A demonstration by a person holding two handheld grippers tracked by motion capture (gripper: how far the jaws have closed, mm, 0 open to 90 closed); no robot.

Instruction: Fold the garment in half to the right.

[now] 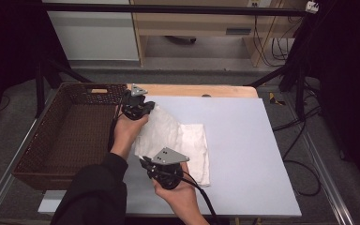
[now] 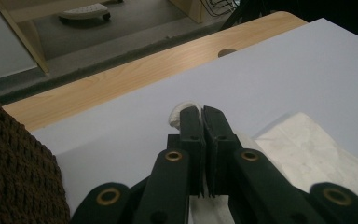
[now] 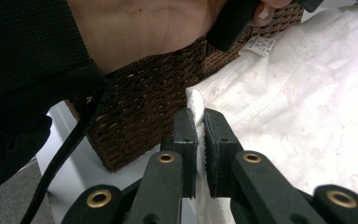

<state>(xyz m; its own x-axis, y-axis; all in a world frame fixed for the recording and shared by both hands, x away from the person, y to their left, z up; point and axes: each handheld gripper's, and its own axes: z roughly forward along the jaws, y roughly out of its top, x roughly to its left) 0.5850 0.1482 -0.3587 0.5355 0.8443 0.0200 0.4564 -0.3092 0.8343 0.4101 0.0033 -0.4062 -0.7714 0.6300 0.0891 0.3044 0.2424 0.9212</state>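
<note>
A white towel [image 1: 183,140] lies partly folded on the pale blue table top [image 1: 243,154]. My left gripper [image 1: 143,107] is shut on the towel's far left corner, and a bit of white cloth [image 2: 182,108] sticks out past its tips. My right gripper [image 1: 146,164] is shut on the towel's near left corner [image 3: 196,105], held a little above the table. In the right gripper view the towel [image 3: 317,102] spreads to the right with its hem and a small label [image 3: 260,45] showing. Both held corners are raised, so the towel's left edge hangs between them.
A brown wicker basket [image 1: 65,136] stands at the left of the table, close beside both grippers. A wooden strip [image 1: 201,90] runs along the table's far edge. The person's left forearm in a dark sleeve [image 1: 98,187] crosses in front of the basket.
</note>
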